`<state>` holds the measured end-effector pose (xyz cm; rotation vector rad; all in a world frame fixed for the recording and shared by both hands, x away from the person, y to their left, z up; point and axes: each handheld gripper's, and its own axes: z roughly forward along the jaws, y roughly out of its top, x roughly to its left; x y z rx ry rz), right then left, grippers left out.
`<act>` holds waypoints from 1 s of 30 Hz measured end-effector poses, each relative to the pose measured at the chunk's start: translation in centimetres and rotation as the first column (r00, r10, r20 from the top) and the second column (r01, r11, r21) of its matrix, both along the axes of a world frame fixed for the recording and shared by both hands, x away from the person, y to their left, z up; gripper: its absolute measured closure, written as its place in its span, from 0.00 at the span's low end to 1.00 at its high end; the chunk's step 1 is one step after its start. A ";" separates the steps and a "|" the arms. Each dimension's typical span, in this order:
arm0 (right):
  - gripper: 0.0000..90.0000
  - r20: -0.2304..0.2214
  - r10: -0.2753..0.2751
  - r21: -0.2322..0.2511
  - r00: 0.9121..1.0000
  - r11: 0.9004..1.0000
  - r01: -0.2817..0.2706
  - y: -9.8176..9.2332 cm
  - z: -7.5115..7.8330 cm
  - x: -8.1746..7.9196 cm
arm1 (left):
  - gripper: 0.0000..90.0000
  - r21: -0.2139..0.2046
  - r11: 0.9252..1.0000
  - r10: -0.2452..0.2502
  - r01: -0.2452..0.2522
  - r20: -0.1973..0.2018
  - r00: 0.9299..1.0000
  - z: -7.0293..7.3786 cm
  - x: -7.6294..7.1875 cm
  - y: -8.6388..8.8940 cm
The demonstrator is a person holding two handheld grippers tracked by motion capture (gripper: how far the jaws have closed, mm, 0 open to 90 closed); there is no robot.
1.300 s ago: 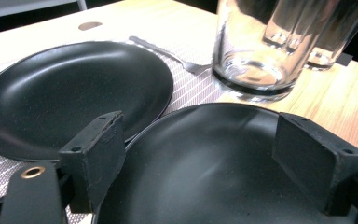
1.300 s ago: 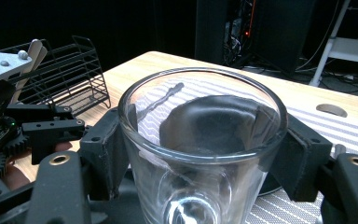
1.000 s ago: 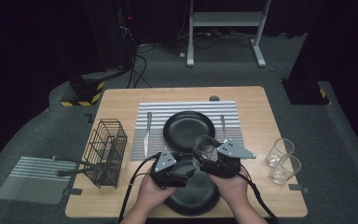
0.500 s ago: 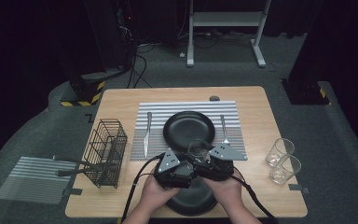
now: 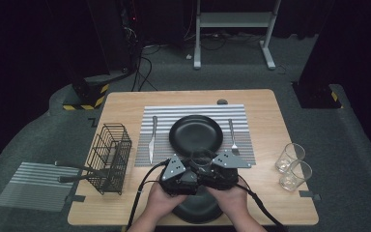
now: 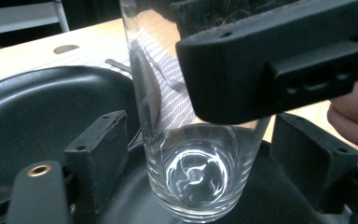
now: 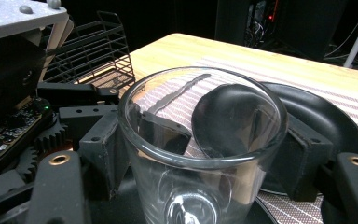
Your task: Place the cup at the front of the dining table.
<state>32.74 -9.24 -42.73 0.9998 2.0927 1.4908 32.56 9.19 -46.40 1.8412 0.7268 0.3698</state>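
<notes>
- We saw the right gripper (image 5: 206, 163) pinching a clear upright drinking glass (image 7: 200, 154) over the near black round plate (image 5: 198, 210).
- The left gripper (image 6: 214, 154) stood spread around the glass's base, its pads apart from it.

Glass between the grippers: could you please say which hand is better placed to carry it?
Right, probably: the right gripper has its fingers against both sides of the glass, whereas the left gripper holds its fingers slightly clear.

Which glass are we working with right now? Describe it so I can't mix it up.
On the wooden table, look just in front of the striped placemat. The glass stands between both tongs, unlike the two glasses standing free at the right edge.
</notes>
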 end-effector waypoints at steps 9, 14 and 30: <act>0.32 -0.013 0.011 0.002 1.000 1.000 -0.011 0.2 -0.1 -0.1 | 0.33 -0.016 1.000 0.005 -0.005 0.017 1.000 0.0 -0.3 0.0; 0.32 -0.013 0.015 0.007 1.000 1.000 -0.015 0.3 -0.2 0.0 | 0.31 -0.021 1.000 0.011 -0.010 0.023 1.000 0.1 -0.3 0.1; 0.32 -0.011 0.027 0.002 1.000 1.000 -0.027 0.7 -0.5 0.1 | 0.33 -0.016 0.999 0.035 -0.034 0.004 0.999 -0.1 -0.2 -0.1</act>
